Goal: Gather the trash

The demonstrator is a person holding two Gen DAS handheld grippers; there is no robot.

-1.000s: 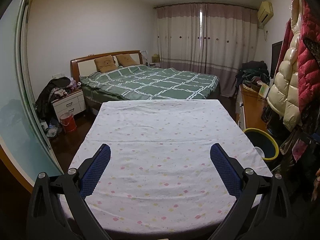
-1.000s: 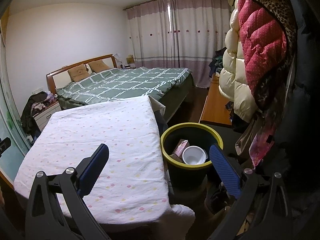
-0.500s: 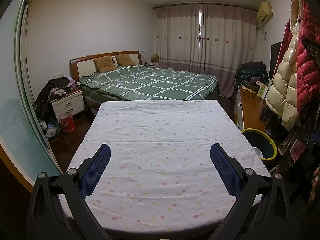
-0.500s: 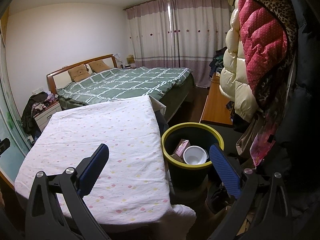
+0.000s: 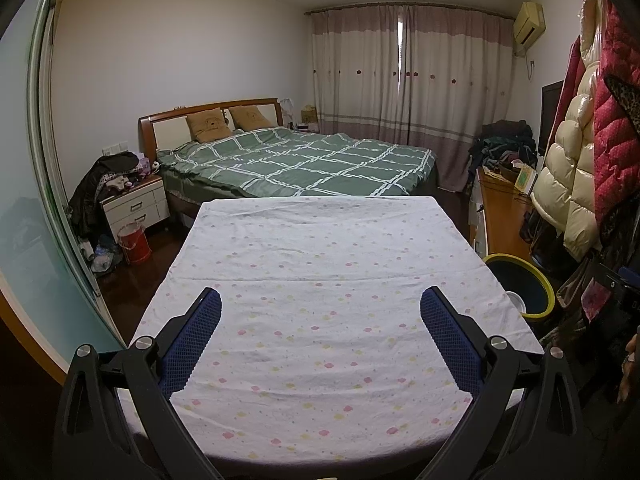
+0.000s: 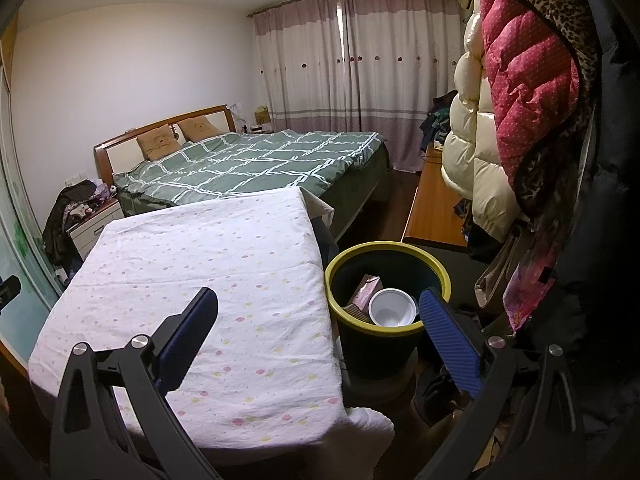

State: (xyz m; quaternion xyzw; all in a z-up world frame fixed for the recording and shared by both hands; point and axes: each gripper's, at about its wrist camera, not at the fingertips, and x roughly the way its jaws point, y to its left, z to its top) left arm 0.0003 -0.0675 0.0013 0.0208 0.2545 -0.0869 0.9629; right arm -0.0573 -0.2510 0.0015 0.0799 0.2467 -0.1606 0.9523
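Right wrist view had our right gripper (image 6: 318, 310) spread wide and empty, like the left gripper (image 5: 320, 312); a white cup (image 6: 391, 307) and pink carton (image 6: 366, 288) sat in the bin (image 6: 352, 258) right of the table (image 6: 180, 248), so we figured collecting was done.

bins: 1 bin (image 6: 340, 276) | cups inside: 1 white cup (image 6: 391, 307) | cartons inside: 1 pink carton (image 6: 365, 289) | pillows: 2 pillows (image 5: 210, 125) | beds: 1 green bed (image 5: 312, 162)

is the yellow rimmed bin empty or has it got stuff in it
Not empty. The right wrist view looks into the bin: a white bowl and a pink carton lie inside.
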